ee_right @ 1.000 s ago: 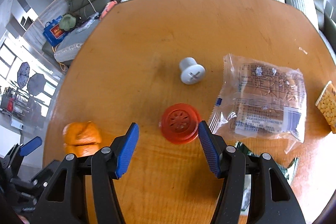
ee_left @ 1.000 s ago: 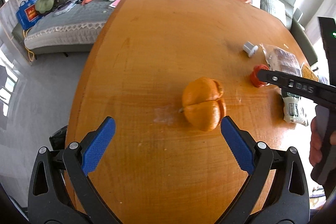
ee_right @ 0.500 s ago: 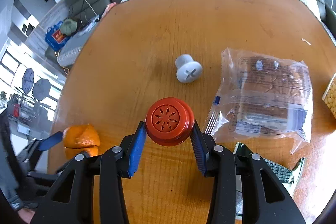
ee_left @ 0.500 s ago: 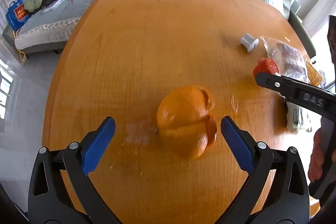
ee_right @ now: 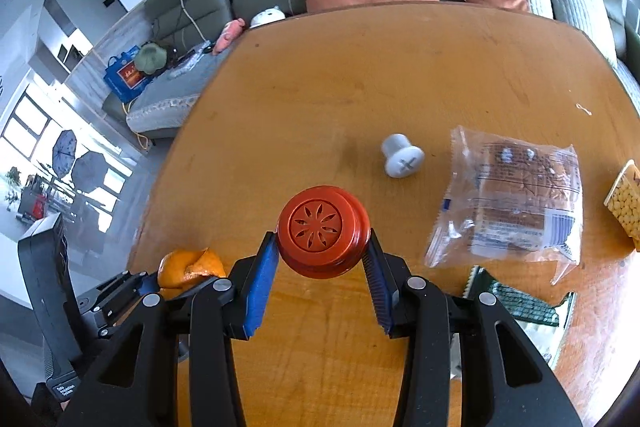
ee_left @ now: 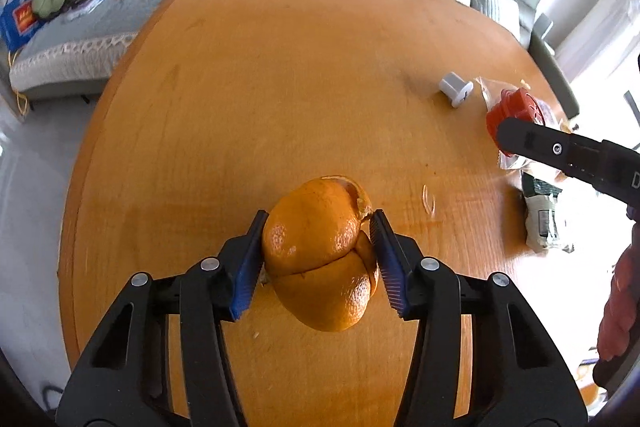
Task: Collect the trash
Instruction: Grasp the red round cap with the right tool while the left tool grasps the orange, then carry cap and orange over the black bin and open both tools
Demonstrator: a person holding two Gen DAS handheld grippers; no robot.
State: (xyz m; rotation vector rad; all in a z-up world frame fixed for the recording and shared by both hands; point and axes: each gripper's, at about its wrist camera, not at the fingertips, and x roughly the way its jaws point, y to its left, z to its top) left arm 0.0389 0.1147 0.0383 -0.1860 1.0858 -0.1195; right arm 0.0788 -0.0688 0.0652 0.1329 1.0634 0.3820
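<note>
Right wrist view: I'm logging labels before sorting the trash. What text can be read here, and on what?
"Data Acquisition System": tag on the black device, lower left.
Bread bag: printed text and a barcode, too blurred to read.
Blue bag by the sofa: red label with yellow letters, too small to read.
Nothing else readable.

Glossy wooden table (ee_left: 280, 75), dimpled orange peel (ee_left: 320, 251)
</note>
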